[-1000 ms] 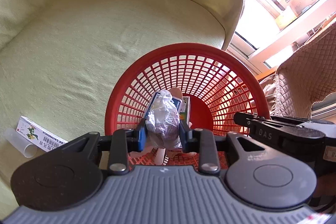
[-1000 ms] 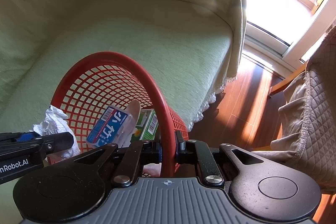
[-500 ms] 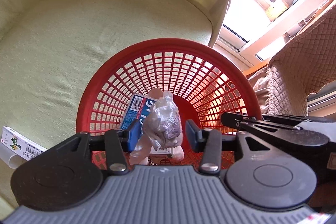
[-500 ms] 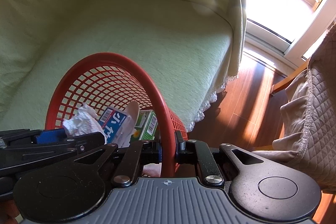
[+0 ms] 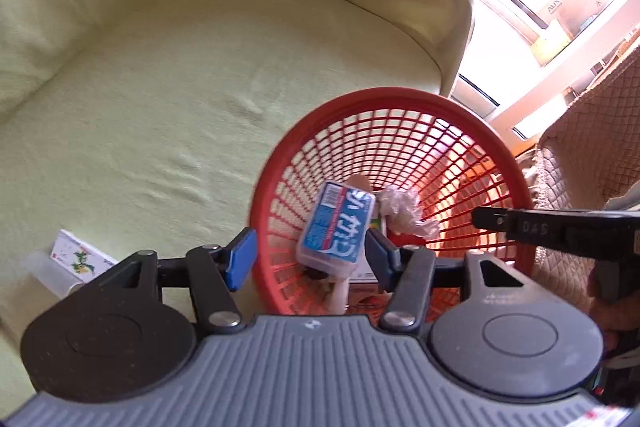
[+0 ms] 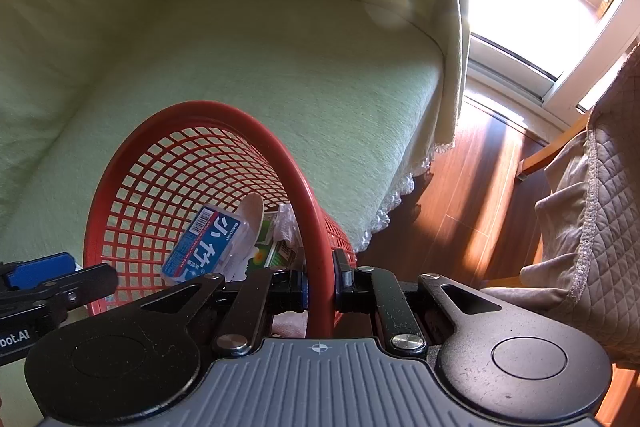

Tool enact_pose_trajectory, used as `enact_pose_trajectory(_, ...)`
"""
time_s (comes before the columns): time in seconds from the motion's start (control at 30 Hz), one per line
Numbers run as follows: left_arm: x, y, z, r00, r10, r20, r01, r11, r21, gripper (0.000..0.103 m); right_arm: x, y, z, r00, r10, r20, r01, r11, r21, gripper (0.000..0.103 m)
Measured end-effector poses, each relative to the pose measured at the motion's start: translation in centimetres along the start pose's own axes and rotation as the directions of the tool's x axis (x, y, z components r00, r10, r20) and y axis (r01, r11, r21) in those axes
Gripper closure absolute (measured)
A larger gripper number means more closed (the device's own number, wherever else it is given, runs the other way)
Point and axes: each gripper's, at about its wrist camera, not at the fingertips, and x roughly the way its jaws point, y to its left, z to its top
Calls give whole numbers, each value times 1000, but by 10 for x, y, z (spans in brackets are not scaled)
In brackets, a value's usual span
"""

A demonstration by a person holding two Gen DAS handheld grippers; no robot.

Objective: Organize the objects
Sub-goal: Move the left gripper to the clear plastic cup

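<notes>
Gripping the near rim of the red mesh basket, the right gripper has its fingers clenched on the plastic at the lower centre of the right wrist frame. The left gripper, lower centre of the left wrist frame, has its fingers opening with nothing pressed between them. Inside the basket lie a blue-labelled box and a crumpled white wrapper. A small white carton rests on the green sofa at lower left.
</notes>
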Motion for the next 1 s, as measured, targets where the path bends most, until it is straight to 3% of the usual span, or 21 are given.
enact_pose_trajectory(0.17, -9, 59, -20, 992, 127, -22, -129, 984, -123, 49, 0, -1, 0, 1000, 0, -2, 0, 1000, 5, 95)
enact_pose_trajectory(0.4, 4, 135, -53, 950, 289, -119, -311, 912, -266, 49, 1, -2, -1, 1000, -9, -7, 9, 1000, 10, 95)
enact_pose_trajectory(0.6, 18, 179, -63, 935, 321, -148, -353, 862, -363, 50, 0, 1, -1, 1000, -16, -7, 16, 1000, 3, 95)
enact_pose_trajectory(0.8, 45, 204, -51, 924, 352, -150, -382, 833, -400, 50, 0, 4, -1, 1000, -27, -6, 27, 1000, 1, 95)
enact_pose_trajectory(1.0, 70, 219, -48, 926, 327, -189, -378, 815, -439, 64, 0, 4, -2, 999, -37, -4, 38, 999, 13, 95)
